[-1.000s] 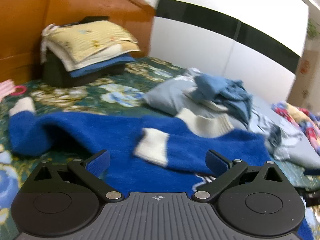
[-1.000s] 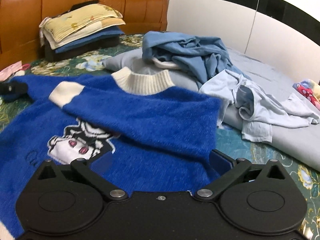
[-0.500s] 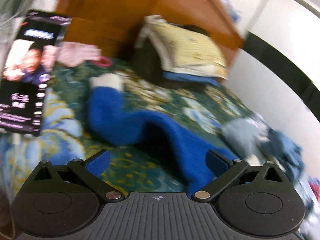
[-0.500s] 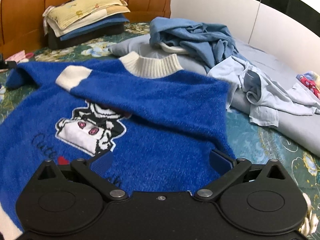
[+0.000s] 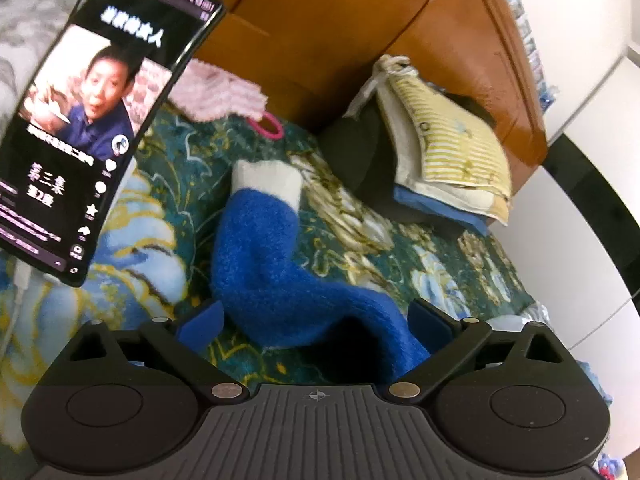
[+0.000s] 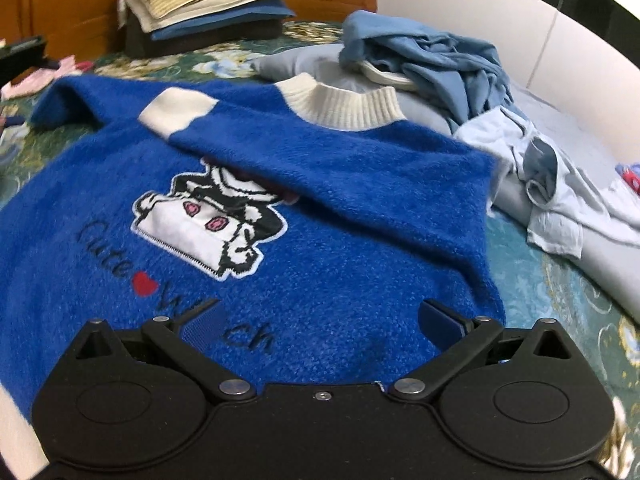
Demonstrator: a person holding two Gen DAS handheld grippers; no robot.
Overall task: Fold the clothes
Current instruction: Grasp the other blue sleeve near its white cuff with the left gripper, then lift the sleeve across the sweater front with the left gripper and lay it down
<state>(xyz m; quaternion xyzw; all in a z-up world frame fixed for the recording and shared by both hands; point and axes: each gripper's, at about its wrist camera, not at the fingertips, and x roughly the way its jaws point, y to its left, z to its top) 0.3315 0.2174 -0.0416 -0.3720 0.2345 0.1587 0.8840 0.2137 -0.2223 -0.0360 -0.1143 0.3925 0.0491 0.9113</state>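
Note:
A fuzzy blue sweater [image 6: 320, 248] with a white collar and a cartoon patch lies spread on the bed. One sleeve with a white cuff [image 6: 176, 114] is folded across its chest. Its other sleeve [image 5: 280, 272] stretches out toward the headboard, ending in a white cuff [image 5: 266, 178]. My left gripper [image 5: 316, 322] is open, its jaws on either side of this sleeve near the shoulder, above it. My right gripper [image 6: 320, 320] is open low over the sweater's lower body, nothing between its fingers.
A lit phone [image 5: 86, 120] stands propped at the left. A stack of folded clothes [image 5: 440, 164] sits by the wooden headboard [image 5: 360, 40]. Pink cloth [image 5: 218, 96] and a pink ring [image 5: 266, 126] lie near it. A heap of light blue clothes [image 6: 460, 64] lies right of the sweater.
My left gripper has swung left from the sweater's body to the outstretched sleeve, and the phone has come into view. My right gripper has drawn back toward the sweater's hem.

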